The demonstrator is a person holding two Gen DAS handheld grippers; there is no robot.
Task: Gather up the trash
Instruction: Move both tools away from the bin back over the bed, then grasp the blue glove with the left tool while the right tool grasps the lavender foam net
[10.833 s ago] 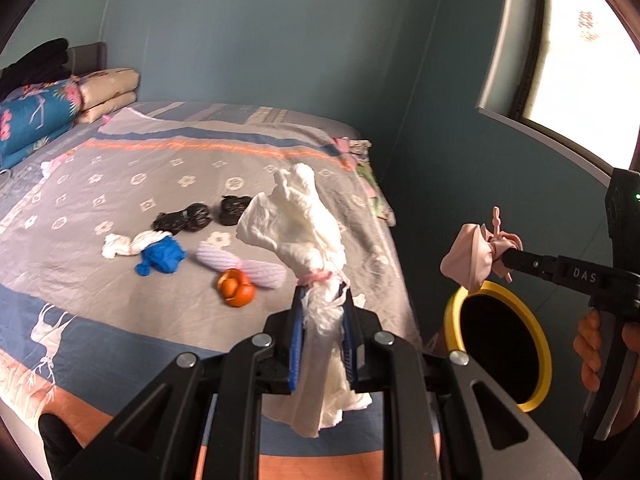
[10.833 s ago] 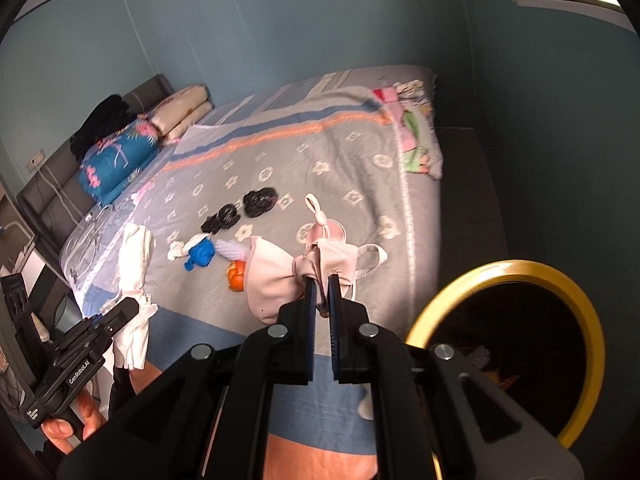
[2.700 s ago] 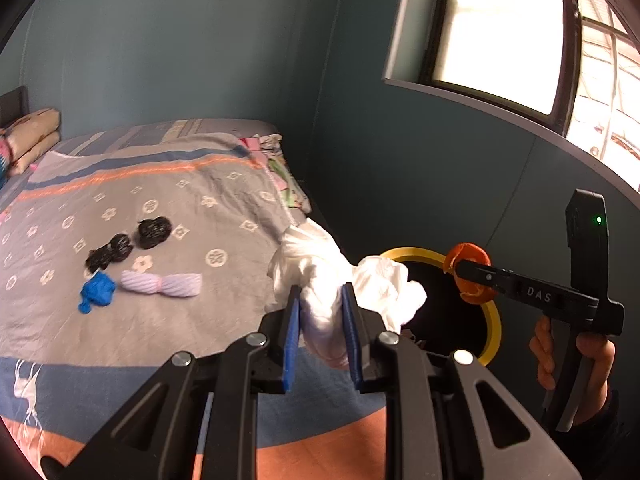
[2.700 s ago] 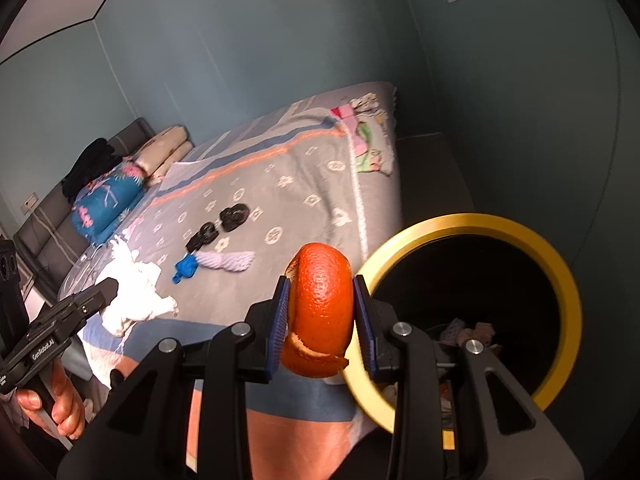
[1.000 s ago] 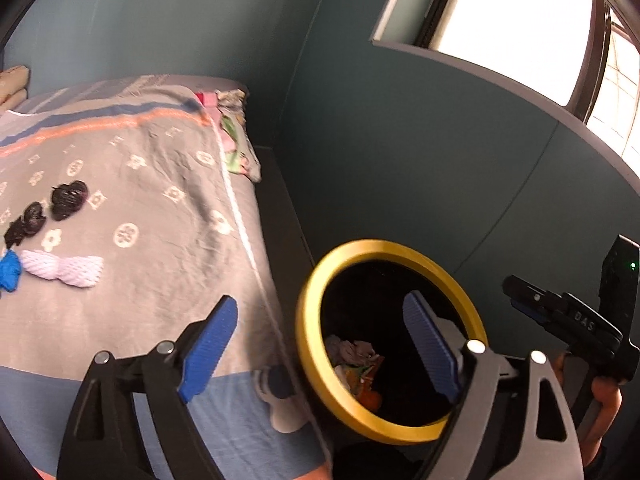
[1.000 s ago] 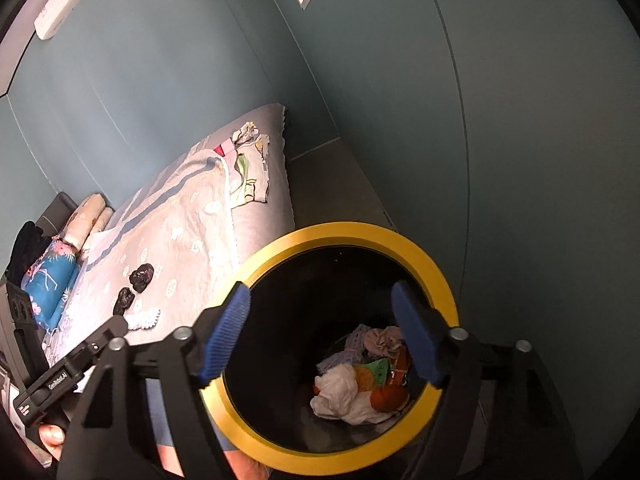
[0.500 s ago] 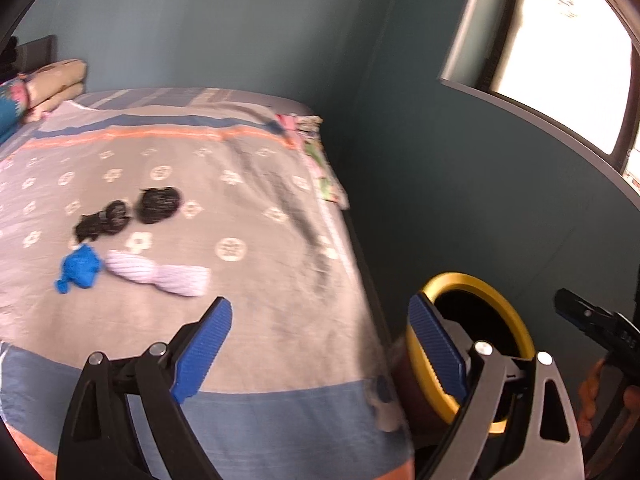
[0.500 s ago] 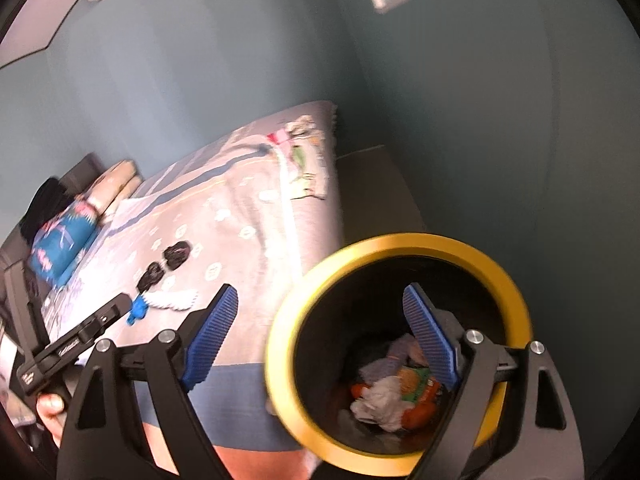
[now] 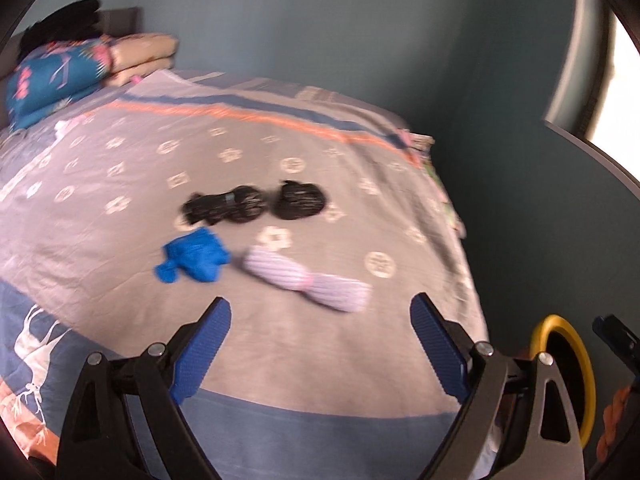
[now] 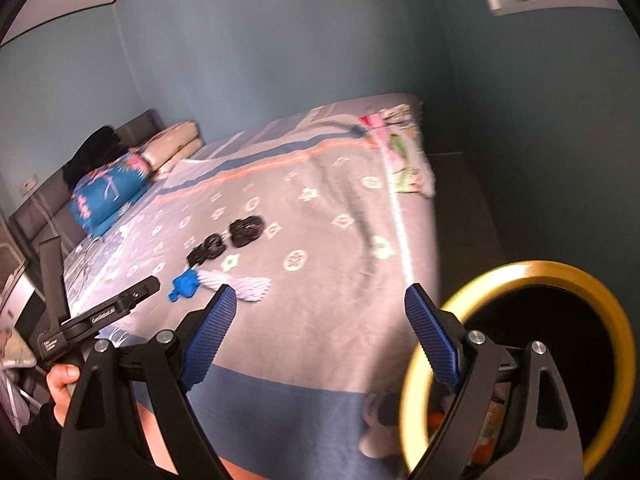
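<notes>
So both grippers, left (image 9: 316, 344) and right (image 10: 320, 332), gape empty over the bed (image 9: 120, 240), lined up for the socks (image 9: 256, 204); bin (image 10: 520, 272) sits beside.

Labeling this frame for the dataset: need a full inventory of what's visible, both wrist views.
bed cover: 1, grey with white motifs and blue and orange bands, spread over the bed
black bundles: 2, black, side by side mid-bed
blue bundle: 1, bright blue, in front of the black ones
striped bundle: 1, pale lilac-white, pinched in the middle, right of the blue one
bin: 1, black with yellow rim, on the floor beside the bed; some litter shows inside
pillows: stacked, cream, at the headboard
folded quilt: 1, blue floral, beside the pillows
dark clothing: black heap on the quilt
window: 1, bright, on the right wall
left hand-held gripper: open, empty
right hand-held gripper: open, empty
hand: on the left gripper's handle
</notes>
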